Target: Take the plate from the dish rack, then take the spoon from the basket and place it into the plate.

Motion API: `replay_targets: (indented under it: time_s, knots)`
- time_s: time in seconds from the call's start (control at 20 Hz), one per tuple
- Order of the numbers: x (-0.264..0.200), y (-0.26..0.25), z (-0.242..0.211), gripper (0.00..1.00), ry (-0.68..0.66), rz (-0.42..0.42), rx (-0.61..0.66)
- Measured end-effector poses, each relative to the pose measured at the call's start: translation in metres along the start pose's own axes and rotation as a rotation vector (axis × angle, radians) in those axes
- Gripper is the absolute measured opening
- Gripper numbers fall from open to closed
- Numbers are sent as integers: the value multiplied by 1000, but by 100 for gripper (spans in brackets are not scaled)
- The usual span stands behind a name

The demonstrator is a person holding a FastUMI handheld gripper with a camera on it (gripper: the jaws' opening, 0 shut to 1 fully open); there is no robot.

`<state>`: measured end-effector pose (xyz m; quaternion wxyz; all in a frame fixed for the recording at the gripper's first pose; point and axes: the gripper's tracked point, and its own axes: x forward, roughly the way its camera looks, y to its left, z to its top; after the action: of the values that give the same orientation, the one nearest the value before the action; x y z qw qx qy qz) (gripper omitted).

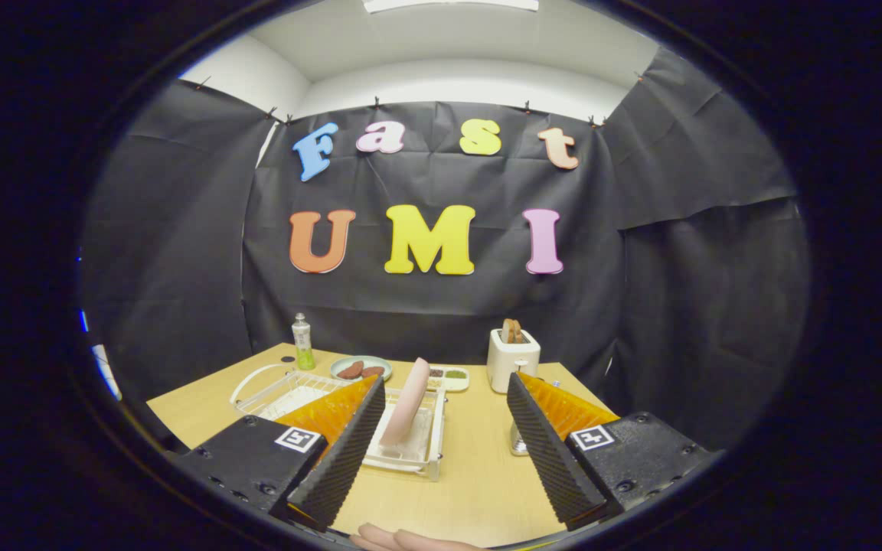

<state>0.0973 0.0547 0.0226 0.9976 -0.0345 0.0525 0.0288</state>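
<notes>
**Plate stands on edge ahead of the claw, nearer its left finger**

The claw [445, 448] hangs above the near part of the desk [479, 474] with its fingers wide apart and nothing between them. The plate [409, 402] stands upright on its edge in the dish rack [410, 451], just beyond the fingertips. It does not sit midway in the gap: it lies close beside the left finger [341, 451] and well apart from the right one. Its long axis runs up and down with a slight lean, and it shows edge-on, so the thin rim faces the claw.

My judgement is that the coming move turns on this offset. The claw would need to slide toward its own left and forward, so that the rim falls between the fingers, before it closes.

A white wire basket [276, 390] sits at the rack's left end, towards the desk's left edge; the spoon is likely in there, though I cannot make it out from here. Along the desk's far edge stand a bottle [302, 342], a dish of food [360, 369] and a toaster [512, 358]. Fingertips of a person's hand [403, 539] rest at the near edge of the desk.
</notes>
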Motion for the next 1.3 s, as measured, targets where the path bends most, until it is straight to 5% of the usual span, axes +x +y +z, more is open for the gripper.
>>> replay_targets:
  time_s: [0.45,0.85,1.0,1.3]
  knots:
    - [137,49,-6,100,423,75,-32]
    - [208,38,-38,96,757,-27,-73]
    - [220,29,-48,82,877,-93,-92]
    - [212,32,-57,51,1090,-86,-131]
